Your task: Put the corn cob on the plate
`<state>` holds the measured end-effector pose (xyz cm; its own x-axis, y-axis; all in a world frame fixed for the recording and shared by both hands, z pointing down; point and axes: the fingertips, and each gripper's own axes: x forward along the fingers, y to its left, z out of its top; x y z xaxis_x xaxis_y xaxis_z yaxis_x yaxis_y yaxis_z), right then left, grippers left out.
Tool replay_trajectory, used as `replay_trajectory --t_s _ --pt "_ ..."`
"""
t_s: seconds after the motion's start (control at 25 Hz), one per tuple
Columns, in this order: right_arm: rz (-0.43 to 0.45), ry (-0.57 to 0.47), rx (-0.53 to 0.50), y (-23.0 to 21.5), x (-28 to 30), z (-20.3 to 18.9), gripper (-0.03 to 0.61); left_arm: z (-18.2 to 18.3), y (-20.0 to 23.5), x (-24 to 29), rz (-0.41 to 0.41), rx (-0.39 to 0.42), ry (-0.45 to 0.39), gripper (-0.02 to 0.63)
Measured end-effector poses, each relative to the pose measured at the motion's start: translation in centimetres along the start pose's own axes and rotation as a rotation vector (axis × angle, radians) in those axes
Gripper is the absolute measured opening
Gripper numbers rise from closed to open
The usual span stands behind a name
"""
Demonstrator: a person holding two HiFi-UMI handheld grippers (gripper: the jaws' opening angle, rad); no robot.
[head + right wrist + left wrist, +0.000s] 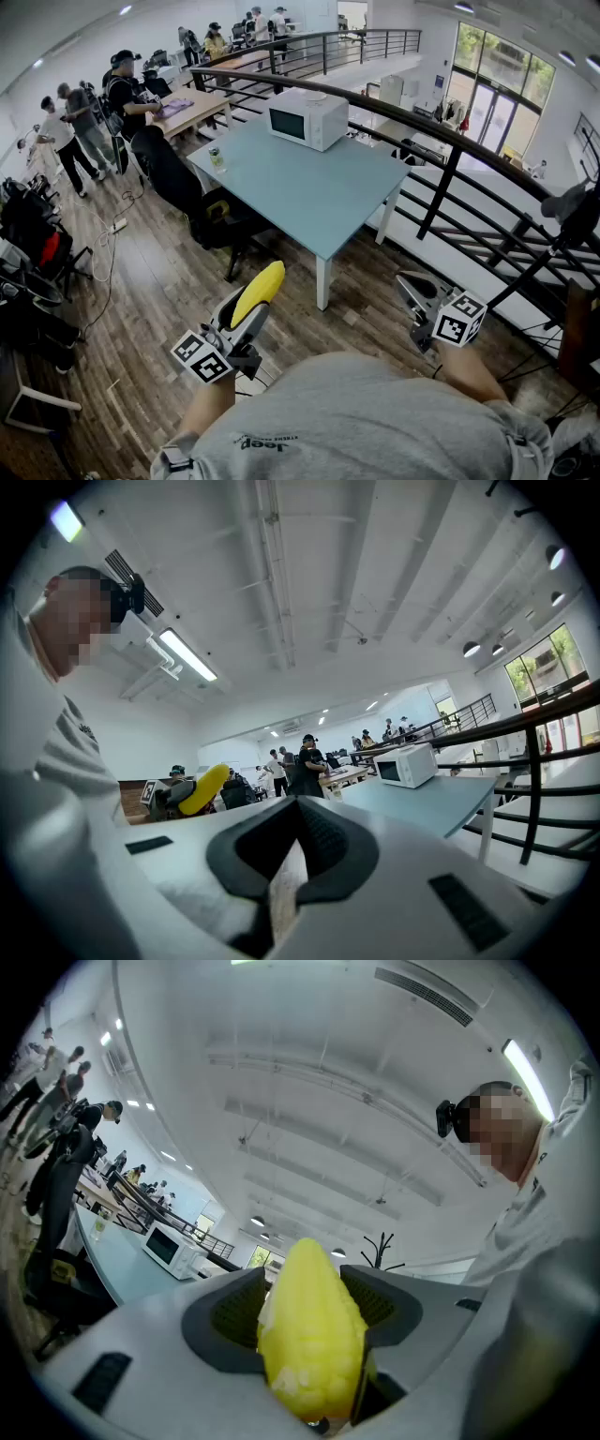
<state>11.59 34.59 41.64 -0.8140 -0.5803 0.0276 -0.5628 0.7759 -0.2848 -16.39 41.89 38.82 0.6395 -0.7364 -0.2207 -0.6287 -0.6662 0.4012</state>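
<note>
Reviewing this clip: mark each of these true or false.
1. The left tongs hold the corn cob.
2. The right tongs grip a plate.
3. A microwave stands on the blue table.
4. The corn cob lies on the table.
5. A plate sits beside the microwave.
1. True. The left tongs are closed on the corn cob.
2. False. The right tongs are closed with nothing between them.
3. True. The microwave stands at the far end of the blue table.
4. False. The cob is up in the left tongs, short of the table.
5. False. No plate shows; only a small can shares the tabletop.
</note>
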Motion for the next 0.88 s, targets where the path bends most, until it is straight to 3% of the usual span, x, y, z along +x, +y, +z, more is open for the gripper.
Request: replay_trajectory --t_s 0.48,0.88 --pt "0.043 0.0 0.052 -1.5 -3.1 0.6 0.015 -1.8 -4.0 2.2 0.016 0.01 0.004 0.265" --pt "0.148 0.037 0.022 -1.7 -4.5 0.9 0.015 -4.1 -6.9 4.6 0.058 -0.029 -0.019 0.265"
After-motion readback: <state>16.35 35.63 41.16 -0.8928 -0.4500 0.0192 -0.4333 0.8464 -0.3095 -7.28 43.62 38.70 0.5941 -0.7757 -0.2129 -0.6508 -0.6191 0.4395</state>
